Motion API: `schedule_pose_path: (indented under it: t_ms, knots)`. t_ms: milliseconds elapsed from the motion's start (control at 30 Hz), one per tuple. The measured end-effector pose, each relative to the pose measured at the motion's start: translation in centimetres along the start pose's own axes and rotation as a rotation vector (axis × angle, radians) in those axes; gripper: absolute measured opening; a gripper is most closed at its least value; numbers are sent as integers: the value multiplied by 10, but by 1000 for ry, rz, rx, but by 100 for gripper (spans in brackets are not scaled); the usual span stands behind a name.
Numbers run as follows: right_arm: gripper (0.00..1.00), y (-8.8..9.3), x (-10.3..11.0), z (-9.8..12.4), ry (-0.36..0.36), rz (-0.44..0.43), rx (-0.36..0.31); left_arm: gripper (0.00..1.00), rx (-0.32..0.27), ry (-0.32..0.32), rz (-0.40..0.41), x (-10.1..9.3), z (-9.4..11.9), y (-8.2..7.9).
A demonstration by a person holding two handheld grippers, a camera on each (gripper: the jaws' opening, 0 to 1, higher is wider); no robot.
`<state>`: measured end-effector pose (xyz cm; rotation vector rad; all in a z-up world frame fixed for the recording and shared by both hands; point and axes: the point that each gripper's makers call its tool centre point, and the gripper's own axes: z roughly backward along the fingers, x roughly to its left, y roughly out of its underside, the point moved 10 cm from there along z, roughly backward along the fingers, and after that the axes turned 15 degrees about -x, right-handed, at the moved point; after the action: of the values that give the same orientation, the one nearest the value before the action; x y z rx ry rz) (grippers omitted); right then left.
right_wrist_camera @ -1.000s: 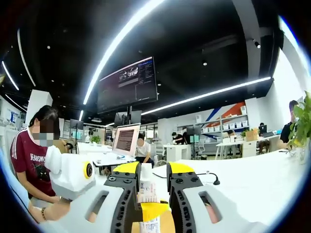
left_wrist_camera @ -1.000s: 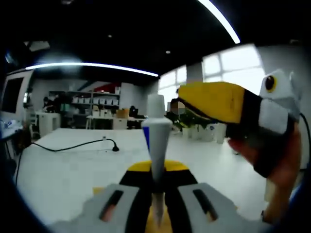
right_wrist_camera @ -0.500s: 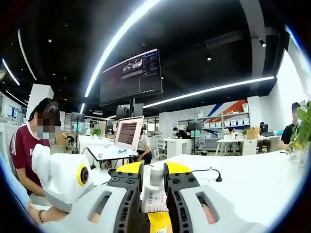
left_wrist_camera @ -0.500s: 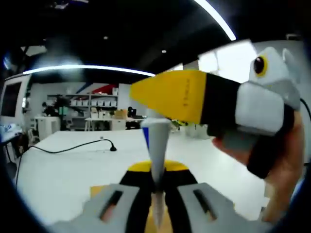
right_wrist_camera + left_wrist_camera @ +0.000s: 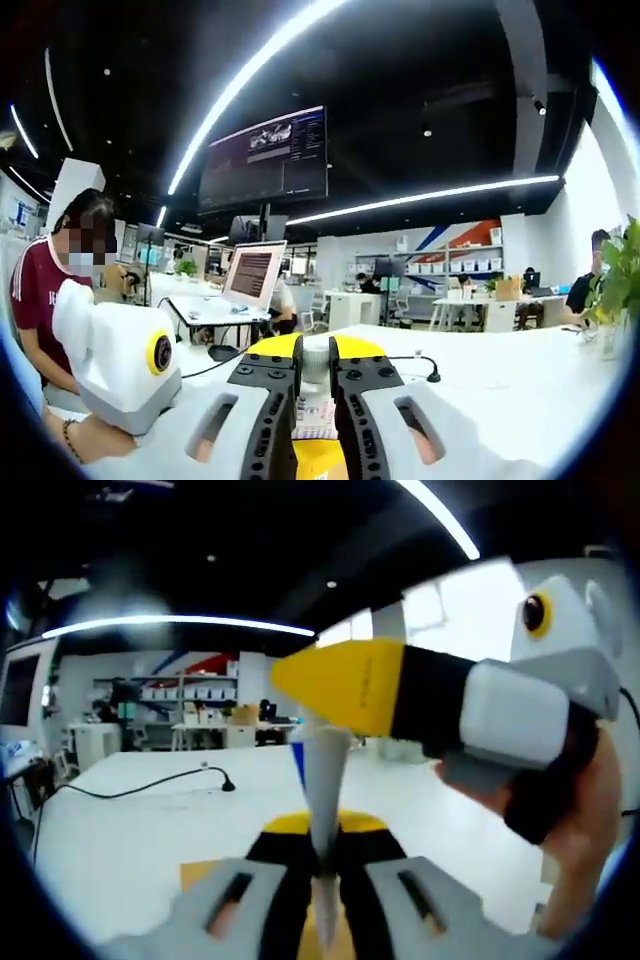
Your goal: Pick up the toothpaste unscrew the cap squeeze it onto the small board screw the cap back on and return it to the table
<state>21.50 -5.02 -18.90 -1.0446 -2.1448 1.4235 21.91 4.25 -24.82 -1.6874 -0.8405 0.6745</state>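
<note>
With the toothpaste tube (image 5: 325, 790) pinched upright at its crimped end by the left gripper (image 5: 322, 880), the right gripper (image 5: 314, 385) is pressed onto its cap (image 5: 316, 362) above. Judged step: unscrewing; next, the 2 jaws must twist the cap off the tube.

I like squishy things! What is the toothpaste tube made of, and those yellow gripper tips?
Toothpaste tube: looks like soft, smooth white plastic, pinched flat where the left gripper clamps it. Right gripper tips: matte yellow, probably plastic or rubber; the picture leaves that open.
</note>
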Motion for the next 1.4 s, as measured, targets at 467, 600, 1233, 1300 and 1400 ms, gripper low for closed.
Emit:
schedule_pose_path:
  t_ms: [467, 600, 1233, 1300, 1400]
  knots:
    - [10, -2, -4, 11, -13, -39, -25, 5, -2, 41, 24, -7, 0, -1]
    - [10, -4, -7, 14, -24, -64, -27, 5, -1, 88, 39, -7, 1, -2]
    - [10, -18, -20, 20, -268, -195, -44, 5, 5, 455, 208, 1, 5, -10]
    - [9, -18, -22, 19, -304, -220, -50, 5, 3, 502, 208, 3, 4, -11]
    - [9, -19, -26, 19, -389, -248, -79, 5, 7, 591, 276, 3, 4, -13]
